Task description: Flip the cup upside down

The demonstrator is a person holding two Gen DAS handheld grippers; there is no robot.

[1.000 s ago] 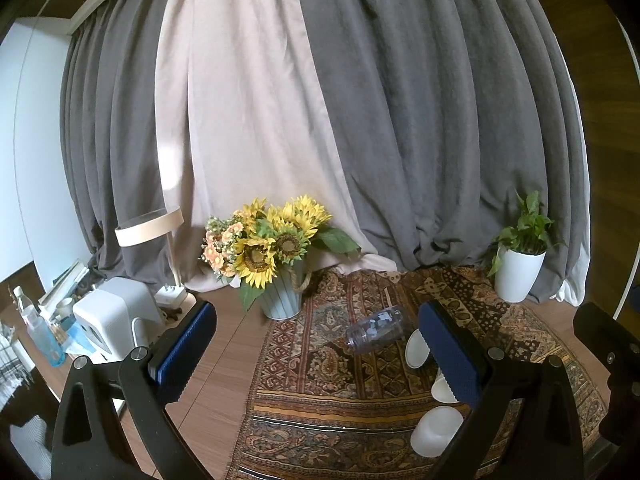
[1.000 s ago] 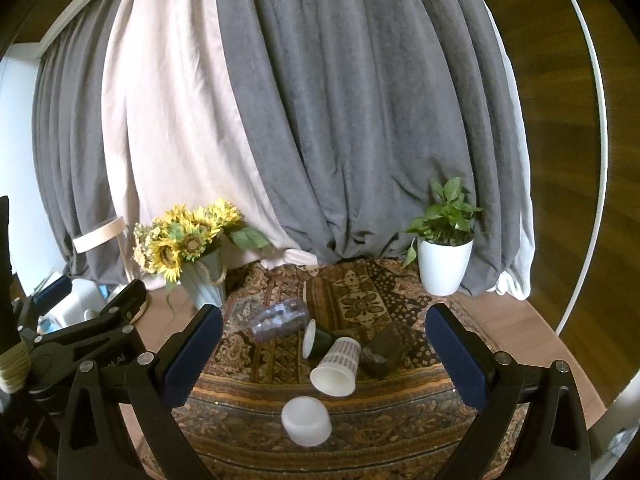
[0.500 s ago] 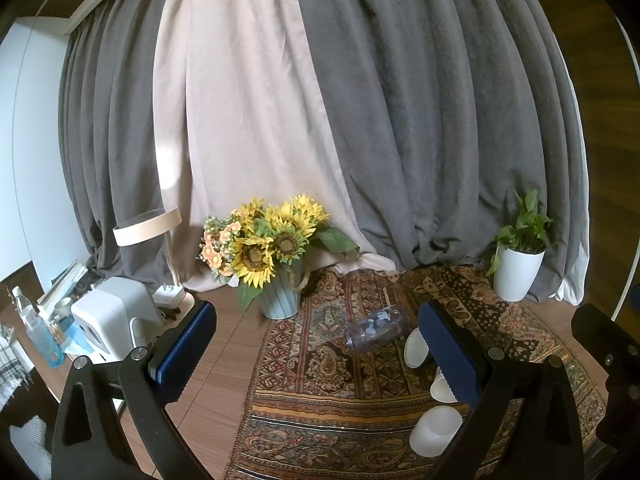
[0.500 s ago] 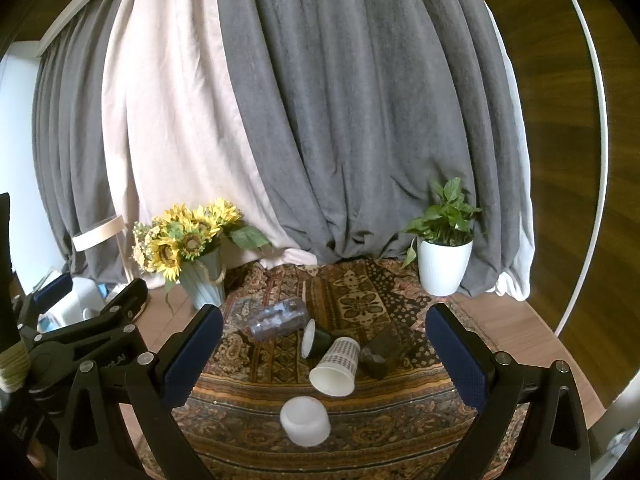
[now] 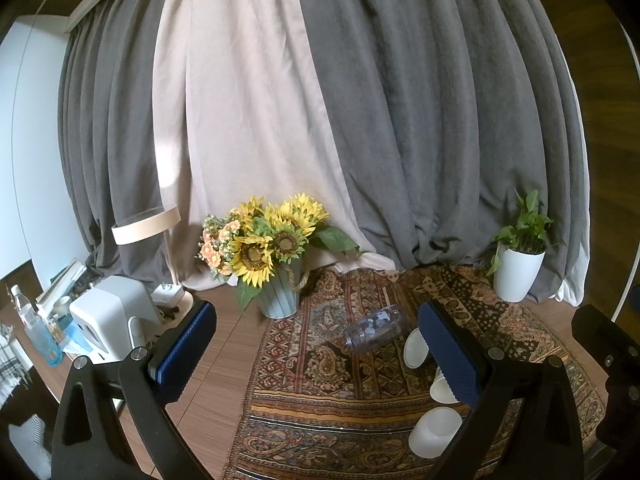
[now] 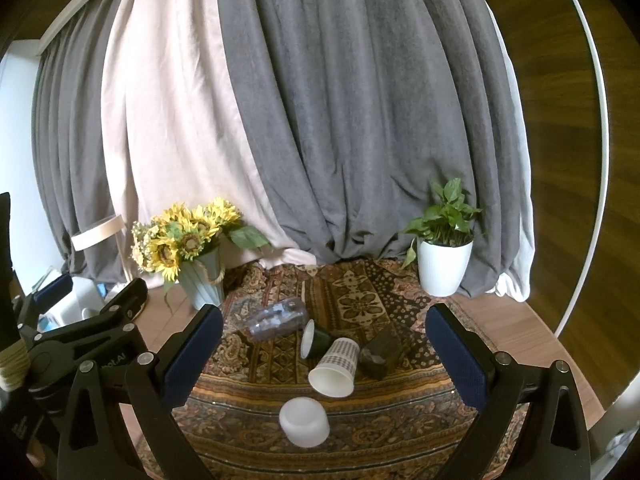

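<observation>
Several cups lie on a patterned rug (image 6: pixel 360 304). A checked paper cup (image 6: pixel 335 368) lies on its side, mouth toward me. A dark green cup (image 6: pixel 316 338) lies on its side behind it. A white cup (image 6: pixel 304 422) stands upside down in front; it also shows in the left wrist view (image 5: pixel 434 432). A clear plastic cup (image 6: pixel 276 318) lies on its side, also seen in the left wrist view (image 5: pixel 376 326). My right gripper (image 6: pixel 324 352) is open and empty, above and short of the cups. My left gripper (image 5: pixel 316 344) is open and empty, to the left.
A dark brown block (image 6: pixel 382 354) lies right of the checked cup. A vase of sunflowers (image 6: pixel 188 248) stands at the rug's back left, a white potted plant (image 6: pixel 444 256) at back right. A white appliance (image 5: pixel 108 316), a lamp (image 5: pixel 146 226) and a bottle (image 5: pixel 38 332) stand left. Curtains hang behind.
Both views shift only slightly; the grippers stay open and the cups have not moved.
</observation>
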